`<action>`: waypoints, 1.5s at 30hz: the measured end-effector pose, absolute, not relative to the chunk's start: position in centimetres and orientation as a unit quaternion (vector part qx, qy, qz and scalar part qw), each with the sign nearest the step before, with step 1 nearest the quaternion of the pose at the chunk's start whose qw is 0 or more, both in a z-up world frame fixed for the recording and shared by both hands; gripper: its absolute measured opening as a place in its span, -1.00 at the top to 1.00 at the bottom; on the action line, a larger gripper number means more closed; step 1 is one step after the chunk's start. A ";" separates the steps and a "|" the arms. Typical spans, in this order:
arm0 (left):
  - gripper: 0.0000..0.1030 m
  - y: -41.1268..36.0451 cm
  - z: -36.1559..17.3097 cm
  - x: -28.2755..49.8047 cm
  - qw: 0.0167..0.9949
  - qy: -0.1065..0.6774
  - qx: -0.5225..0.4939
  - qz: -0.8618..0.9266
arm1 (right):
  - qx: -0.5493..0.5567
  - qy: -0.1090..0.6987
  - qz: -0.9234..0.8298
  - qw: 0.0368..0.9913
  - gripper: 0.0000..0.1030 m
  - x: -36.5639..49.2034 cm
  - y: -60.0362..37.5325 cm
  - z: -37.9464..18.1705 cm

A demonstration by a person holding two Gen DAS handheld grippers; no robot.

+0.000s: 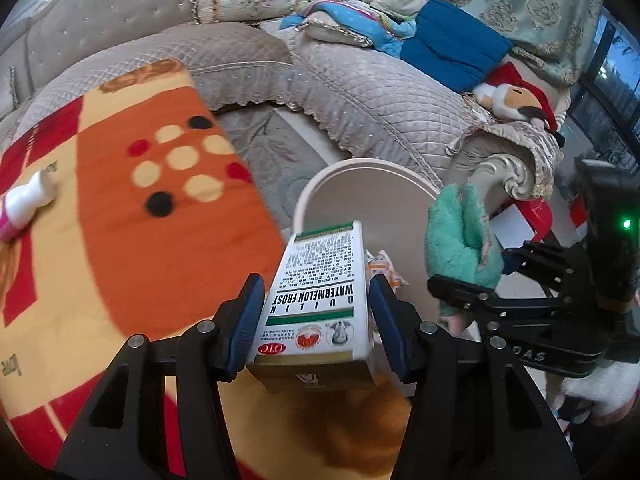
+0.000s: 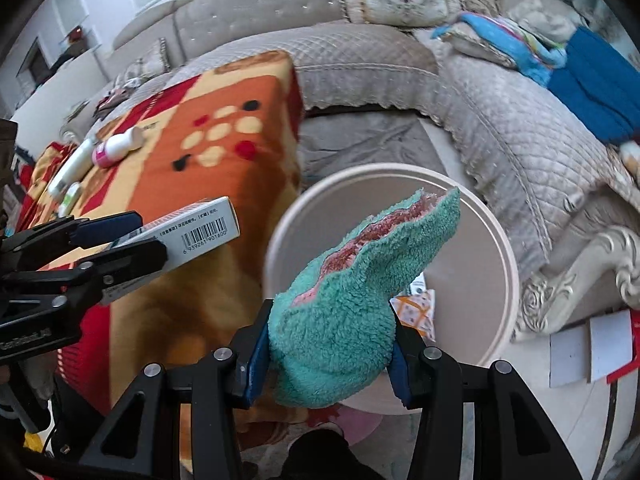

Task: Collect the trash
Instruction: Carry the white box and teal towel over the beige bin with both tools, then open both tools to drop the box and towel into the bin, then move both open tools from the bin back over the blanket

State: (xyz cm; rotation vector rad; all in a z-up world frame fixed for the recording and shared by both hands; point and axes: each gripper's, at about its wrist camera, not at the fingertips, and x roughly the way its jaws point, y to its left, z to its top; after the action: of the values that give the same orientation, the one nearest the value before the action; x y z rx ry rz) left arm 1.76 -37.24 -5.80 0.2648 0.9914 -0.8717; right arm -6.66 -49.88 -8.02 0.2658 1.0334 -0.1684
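Observation:
My left gripper [image 1: 316, 286] is shut on a white medicine box [image 1: 320, 300] printed "Watermelon Frost", held tilted over the near rim of a round beige bin [image 1: 360, 166]. In the right wrist view that box [image 2: 200, 228] sticks out from the left gripper [image 2: 120, 236] at the left, over the blanket's edge. My right gripper [image 2: 330, 320] is shut on a fluffy green sock [image 2: 360, 268] with a pink lining, hanging above the bin [image 2: 508, 248]. The sock [image 1: 456, 236] and the right gripper [image 1: 472, 286] also show at the right of the left wrist view.
An orange wrapper [image 2: 416, 308] lies inside the bin. An orange and red blanket [image 1: 140, 220] covers the table at the left, with a pink and white bottle [image 2: 116, 146] and tubes [image 2: 72, 168] on it. A quilted sofa [image 1: 380, 92] with a plush toy [image 1: 516, 100] curves behind.

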 end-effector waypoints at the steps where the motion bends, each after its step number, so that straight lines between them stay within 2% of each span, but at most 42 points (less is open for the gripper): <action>1: -0.03 -37.8 -5.9 1.8 0.779 0.461 0.122 -0.406 | 0.129 0.494 -0.085 0.856 0.07 -6.7 -50.3 -8.4; 8: -0.04 -39.8 -6.9 2.2 0.766 0.481 0.099 -0.415 | 0.157 0.500 -0.106 0.845 0.07 -6.9 -52.7 -10.6; 18: -0.04 -38.9 -7.7 2.3 0.763 0.494 0.104 -0.404 | 0.211 0.496 -0.119 0.834 -0.11 -7.6 -54.4 -12.8; 33: -0.04 -35.2 -7.3 1.7 0.784 0.475 0.106 -0.385 | 0.204 0.482 -0.101 0.846 -0.11 -7.8 -51.5 -11.3; 45: -0.04 -29.2 -6.8 2.4 0.819 0.452 0.098 -0.339 | 0.177 0.464 -0.080 0.864 -0.11 -6.0 -46.7 -8.8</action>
State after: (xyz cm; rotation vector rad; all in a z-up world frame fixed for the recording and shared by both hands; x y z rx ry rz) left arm 2.41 -29.19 -6.77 0.2098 0.9624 -0.7220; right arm -6.02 -46.71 -8.83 0.3720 0.9728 -0.1677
